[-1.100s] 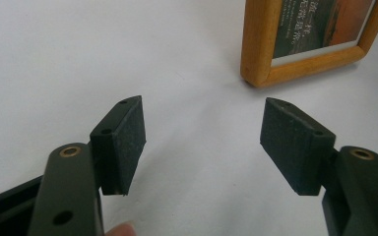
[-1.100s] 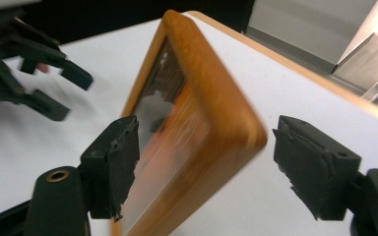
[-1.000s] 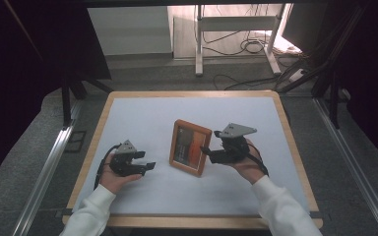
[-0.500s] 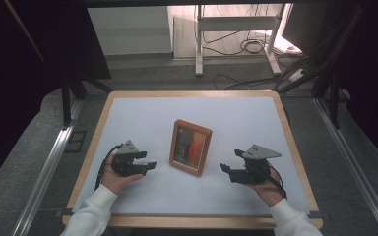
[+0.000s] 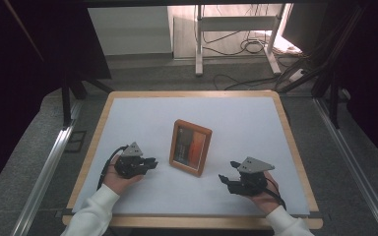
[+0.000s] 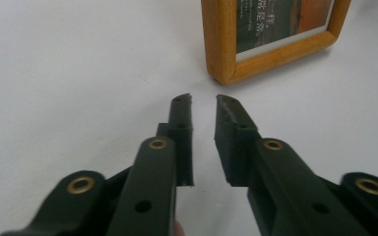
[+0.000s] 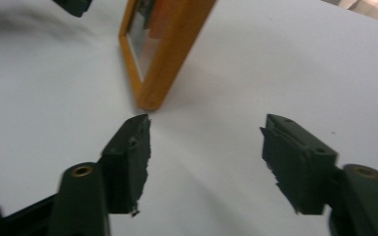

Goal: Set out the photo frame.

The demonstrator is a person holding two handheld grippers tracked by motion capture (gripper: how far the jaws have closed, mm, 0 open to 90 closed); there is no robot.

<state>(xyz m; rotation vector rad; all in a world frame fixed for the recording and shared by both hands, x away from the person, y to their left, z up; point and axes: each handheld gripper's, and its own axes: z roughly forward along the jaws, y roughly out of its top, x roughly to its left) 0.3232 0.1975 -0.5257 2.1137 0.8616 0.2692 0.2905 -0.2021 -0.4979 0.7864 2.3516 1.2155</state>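
**Standing frame, both grippers drawn back empty**

Standing upright near the middle of the white table top (image 5: 236,123), the wooden picture frame (image 5: 190,147) holds a print in dark green and orange. A line of pale writing runs across the print's dark part in the left gripper view, too small to read.

To the frame's near left, the left gripper (image 5: 150,163) has just been closing; its jaws stand a narrow gap apart with nothing between them. To the near right, the right gripper (image 5: 225,179) has also been closing, yet its jaws gape wide and released, grasping nothing. Neither touches the frame.
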